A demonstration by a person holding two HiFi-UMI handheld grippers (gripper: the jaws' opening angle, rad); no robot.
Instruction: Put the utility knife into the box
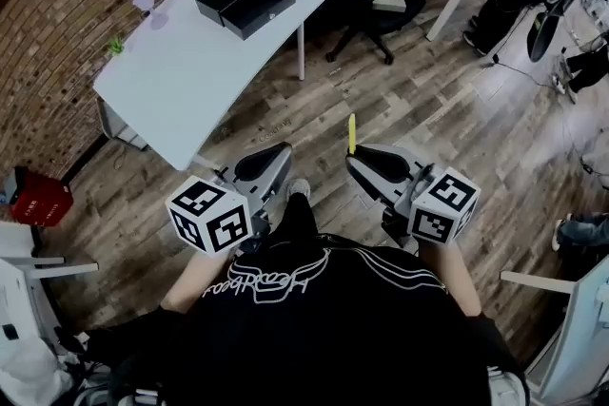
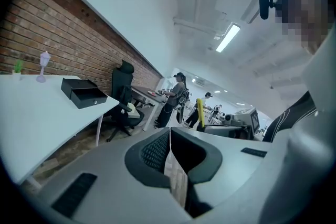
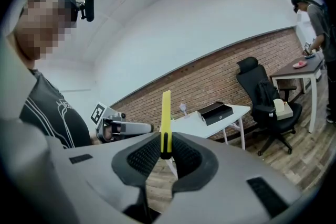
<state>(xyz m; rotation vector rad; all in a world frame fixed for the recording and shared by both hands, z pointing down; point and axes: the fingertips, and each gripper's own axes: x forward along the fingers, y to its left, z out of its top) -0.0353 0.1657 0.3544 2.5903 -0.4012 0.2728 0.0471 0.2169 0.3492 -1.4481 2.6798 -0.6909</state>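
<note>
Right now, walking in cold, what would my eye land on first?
The yellow utility knife sticking out of the right gripper, low in the middle of the head view. Next, the black box at the far end of the white table, ahead to the left.

The lower end of the yellow utility knife is hidden between the jaws of the right gripper. The inside of the black box is not shown. A purple thing and a green thing on the table are too small to be identified.
</note>
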